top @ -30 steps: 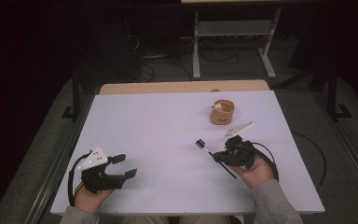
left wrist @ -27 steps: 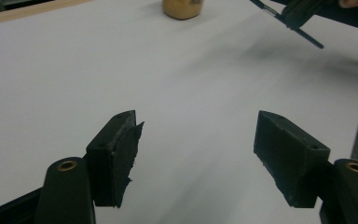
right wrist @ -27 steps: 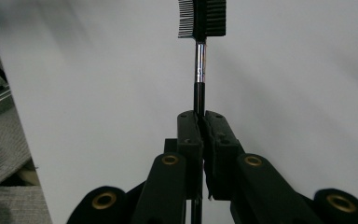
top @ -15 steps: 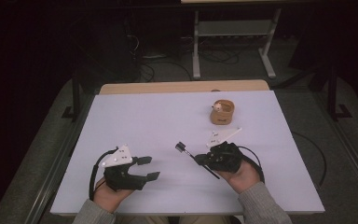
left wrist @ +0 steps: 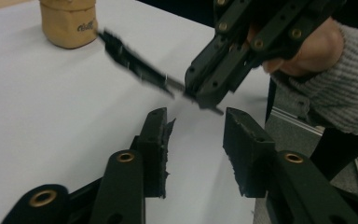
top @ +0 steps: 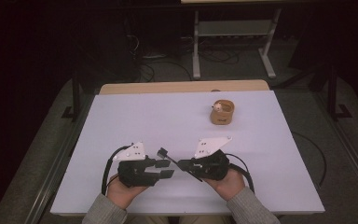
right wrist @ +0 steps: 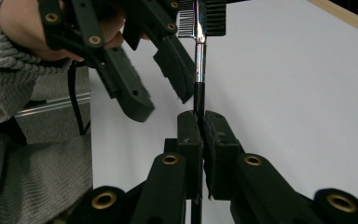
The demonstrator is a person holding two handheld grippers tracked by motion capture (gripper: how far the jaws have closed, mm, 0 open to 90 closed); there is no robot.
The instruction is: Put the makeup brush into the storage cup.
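Observation:
My right gripper (top: 182, 164) (right wrist: 200, 119) is shut on the black handle of a small brush (top: 168, 157) (right wrist: 198, 56). Its metal neck and comb head stick out toward the left gripper. In the left gripper view the brush (left wrist: 130, 60) slants above the table, held by the right gripper (left wrist: 205, 95). My left gripper (top: 165, 169) (left wrist: 196, 116) is open just beside the brush, its jaws having just been closing, with nothing between them. From the right gripper view, the left gripper (right wrist: 165, 100) sits close to the left of the brush shaft. A tan cup (top: 222, 112) (left wrist: 68, 21) stands farther back.
The white table top (top: 168, 112) has a wooden strip along its far edge (top: 182, 87). A metal stand (top: 233, 51) and cables lie on the dark floor beyond. Grey sleeves come in at the near edge.
Both hands have moved inward toward each other at the near middle of the table. The left jaws have narrowed. The brush stays in the right gripper.

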